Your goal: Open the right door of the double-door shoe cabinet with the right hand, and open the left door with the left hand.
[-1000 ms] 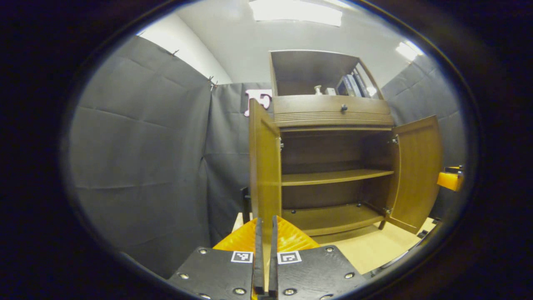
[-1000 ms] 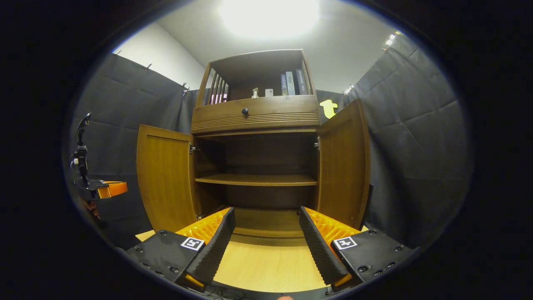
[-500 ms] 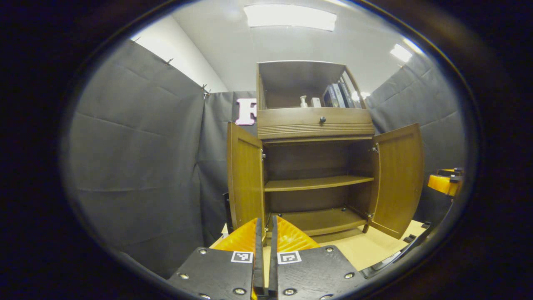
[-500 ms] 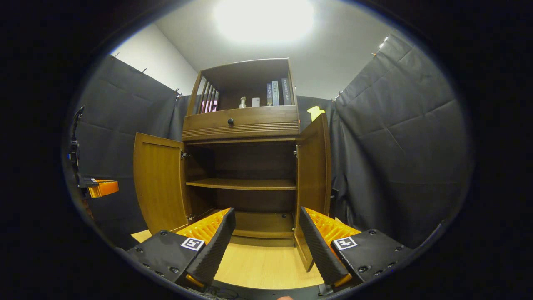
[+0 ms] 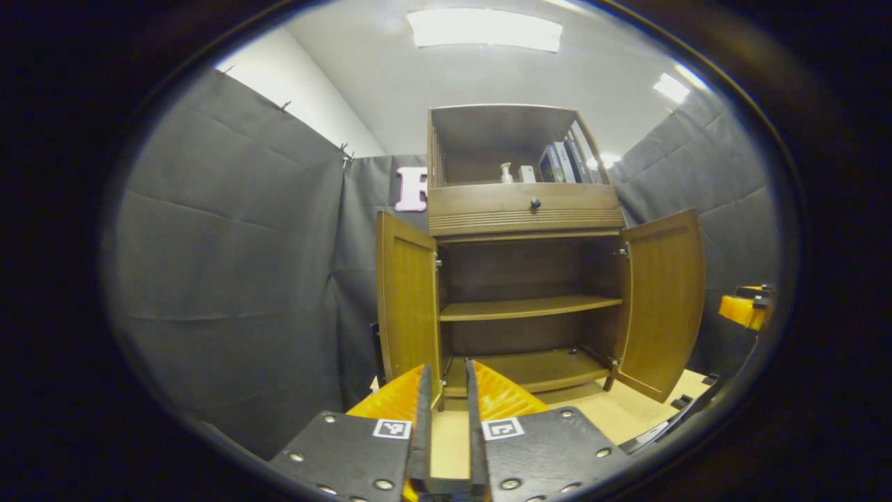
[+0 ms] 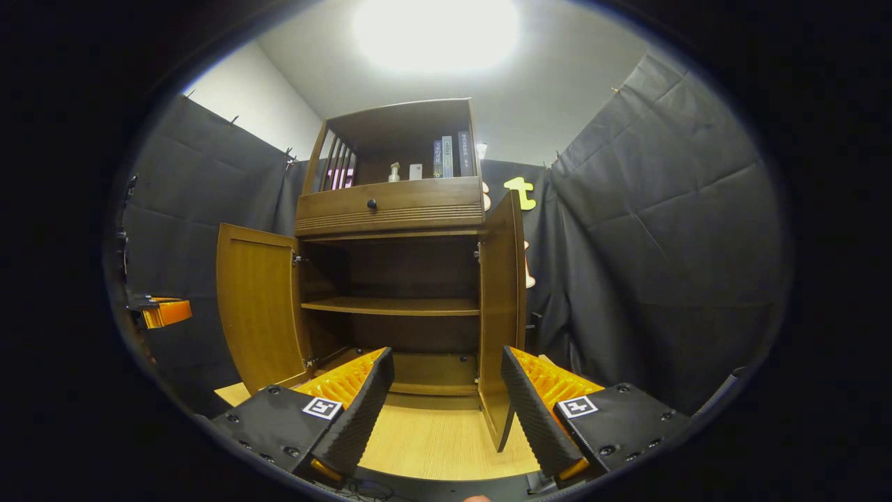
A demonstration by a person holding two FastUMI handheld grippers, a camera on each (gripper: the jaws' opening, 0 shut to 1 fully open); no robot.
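In the left gripper view, the left claw (image 5: pixel 444 418) sits low in front of the shoe cabinet (image 5: pixel 524 209), its fingers spread a little with a narrow gap between them and nothing pinched; each finger mount carries a small square black-and-white marker. Just beyond the fingertips stands the left door (image 5: pixel 408 300), swung wide open and seen nearly edge-on. To its right the cabinet interior is exposed, with one shelf (image 5: pixel 529 307) across the middle and nothing visible on it or on the bottom board. Above the opening is a drawer with a dark round knob (image 5: pixel 535 203), and over that an open top compartment holding a small pale bottle (image 5: pixel 506 172) and a row of upright books (image 5: pixel 561 162); the writing on their spines is too small to read. Further right the right door (image 5: pixel 662 300) also stands open, its inner face showing. At the far right edge the right claw (image 5: pixel 746 310) shows partly, apart from that door. In the right gripper view, the right claw (image 6: pixel 446 404) is spread wide and holds nothing, with the right door (image 6: pixel 500 314) edge-on between its fingers but further back, over the light wooden worktop (image 6: pixel 432 446).
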